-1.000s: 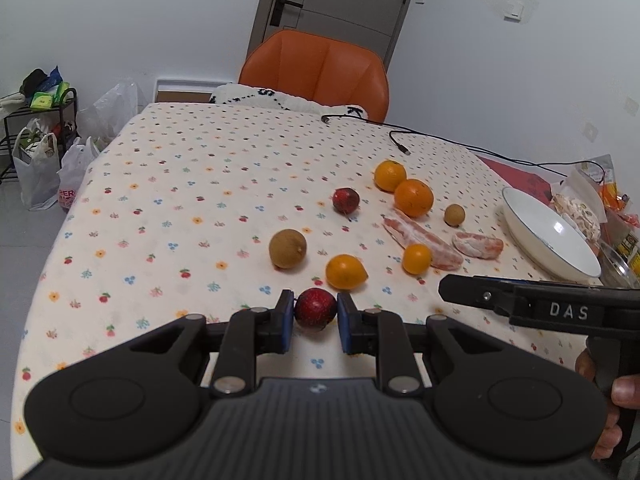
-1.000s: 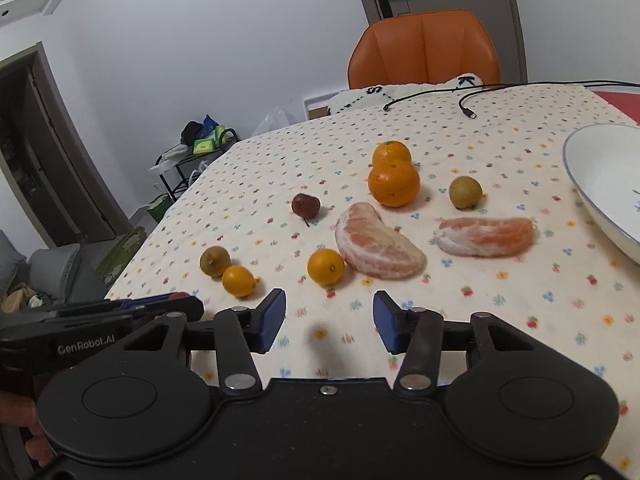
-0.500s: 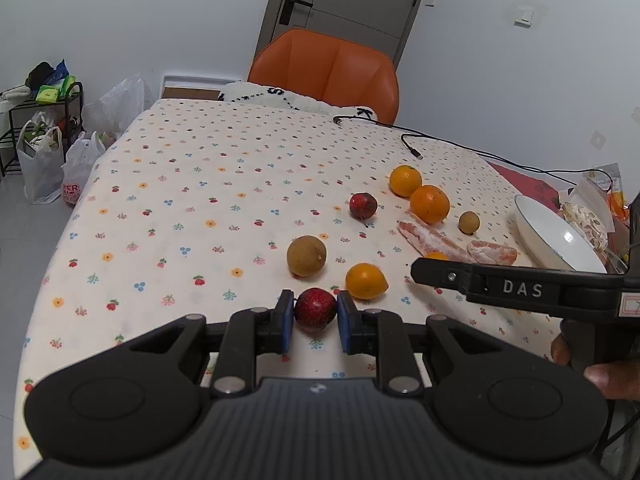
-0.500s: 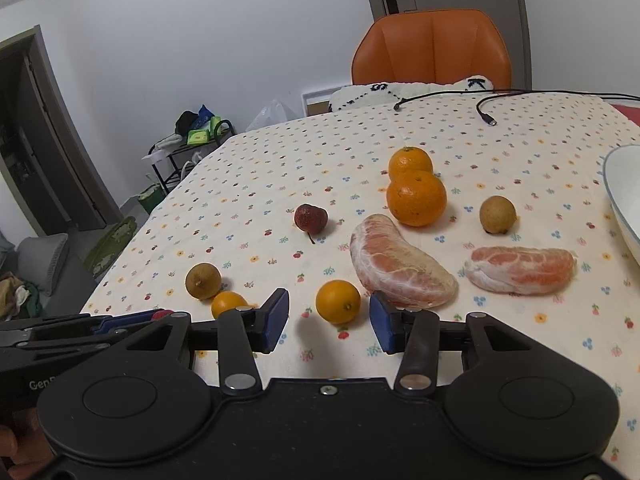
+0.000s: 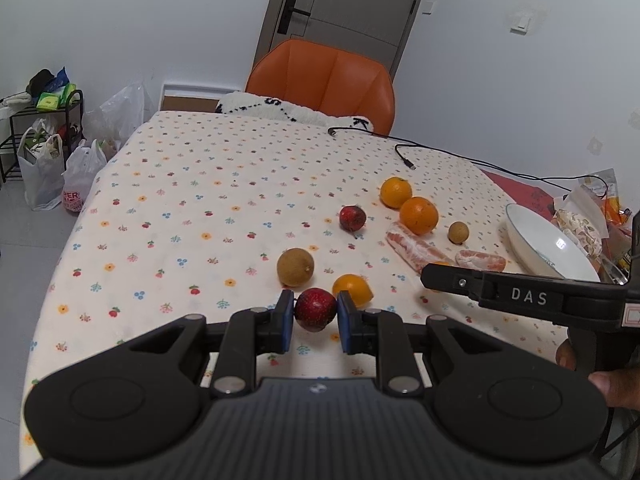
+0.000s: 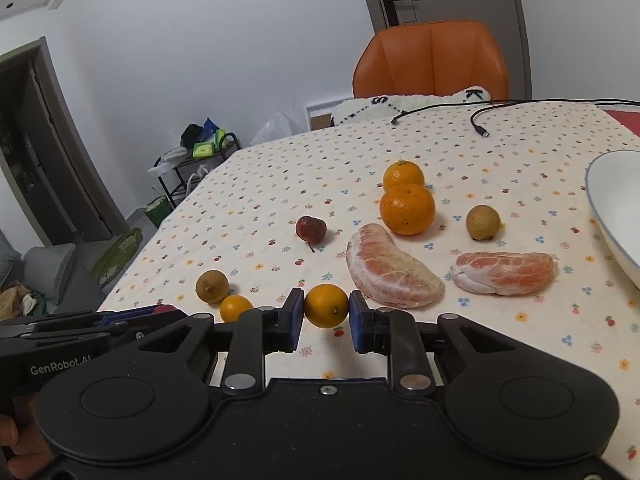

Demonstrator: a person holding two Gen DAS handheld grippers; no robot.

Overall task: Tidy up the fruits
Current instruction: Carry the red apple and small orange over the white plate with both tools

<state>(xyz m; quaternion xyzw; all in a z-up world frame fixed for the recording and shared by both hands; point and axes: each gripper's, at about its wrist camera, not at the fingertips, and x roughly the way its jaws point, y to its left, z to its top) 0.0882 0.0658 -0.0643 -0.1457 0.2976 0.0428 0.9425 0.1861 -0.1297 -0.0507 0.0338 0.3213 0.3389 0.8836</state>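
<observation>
The left gripper (image 5: 316,316) has its jaws clamped on a red fruit (image 5: 316,309), pinched across its widest part so the round skin cannot roll out, and carried low over the worktop (image 5: 192,208). The right gripper (image 6: 325,322) has its jaws close on either side of a small orange (image 6: 326,305); whether the pads already press it or only bracket it, I cannot tell. Both tools point along the cloth toward the bowl (image 6: 612,216) at the right edge, which looks like the place the fruit is meant to go, so the small loose pieces nearest the person are probably being taken first. The other fruit lies scattered between: a brown fruit (image 5: 295,267) and another small orange (image 5: 352,289) just beyond the left jaws, a second red fruit (image 6: 310,229) further off, two larger oranges (image 6: 407,208) touching, and two peeled segments (image 6: 394,274) nearer the bowl. The segments are soft and would likely need a gentler squeeze.
</observation>
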